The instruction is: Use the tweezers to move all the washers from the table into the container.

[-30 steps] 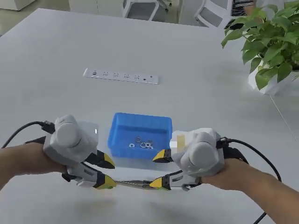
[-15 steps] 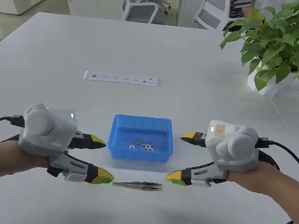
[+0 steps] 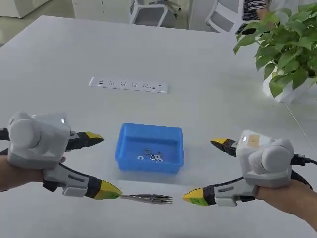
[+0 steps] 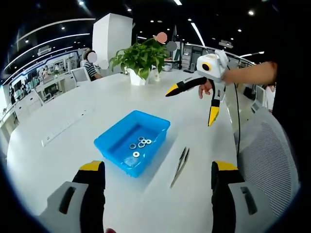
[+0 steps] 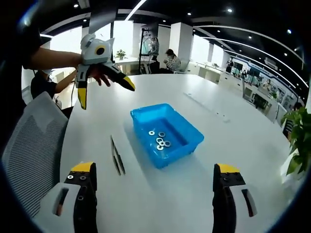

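Change: the left hand-held gripper (image 3: 103, 162) and the right hand-held gripper (image 3: 204, 169) have swung out wide from where they met over the tweezers (image 3: 146, 198) a second ago. Both have their jaws spread apart and carry nothing.
Tweezers: down flat on the surface (image 3: 208, 99), just in front of the container (image 3: 148, 127), between the two grippers.
Container: blue and open-topped, with a small cluster of washers (image 3: 151, 156) on its floor.
Meaning: tool released and washers in, so the job looks finished.

The left gripper (image 3: 105, 163) drew back toward the left edge of the frame and the right gripper (image 3: 203, 170) toward the lower right. Their jaws spread wider, leaving the tweezers (image 3: 147, 198) lying free at bottom centre.
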Available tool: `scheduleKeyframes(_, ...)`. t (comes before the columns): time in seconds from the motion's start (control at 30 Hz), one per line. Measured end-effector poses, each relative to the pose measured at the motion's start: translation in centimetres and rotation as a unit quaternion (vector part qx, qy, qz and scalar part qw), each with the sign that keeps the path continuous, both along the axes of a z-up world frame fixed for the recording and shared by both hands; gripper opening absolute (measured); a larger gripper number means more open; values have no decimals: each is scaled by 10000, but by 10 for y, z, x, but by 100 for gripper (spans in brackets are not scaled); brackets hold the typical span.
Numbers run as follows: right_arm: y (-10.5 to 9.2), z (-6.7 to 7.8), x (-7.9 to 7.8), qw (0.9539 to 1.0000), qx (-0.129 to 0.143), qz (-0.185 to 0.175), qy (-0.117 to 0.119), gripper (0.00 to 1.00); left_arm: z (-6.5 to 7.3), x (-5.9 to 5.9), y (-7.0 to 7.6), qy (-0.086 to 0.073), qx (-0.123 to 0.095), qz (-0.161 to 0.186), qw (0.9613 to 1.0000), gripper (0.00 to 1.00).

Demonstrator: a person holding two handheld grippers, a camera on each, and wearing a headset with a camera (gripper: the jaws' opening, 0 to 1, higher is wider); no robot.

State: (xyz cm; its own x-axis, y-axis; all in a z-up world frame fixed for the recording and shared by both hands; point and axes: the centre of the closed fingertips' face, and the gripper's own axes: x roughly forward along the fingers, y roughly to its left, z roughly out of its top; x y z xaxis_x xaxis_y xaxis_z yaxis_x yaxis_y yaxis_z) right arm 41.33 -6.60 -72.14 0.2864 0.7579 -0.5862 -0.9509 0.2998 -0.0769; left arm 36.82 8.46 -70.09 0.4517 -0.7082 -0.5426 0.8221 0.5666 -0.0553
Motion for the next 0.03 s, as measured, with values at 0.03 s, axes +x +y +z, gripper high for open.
scheduleKeyframes(0.03, -1, 0, 0, 10000, -15, -25, 1, 100, 1, 1, 0, -22, -11, 34, 10000, 99)
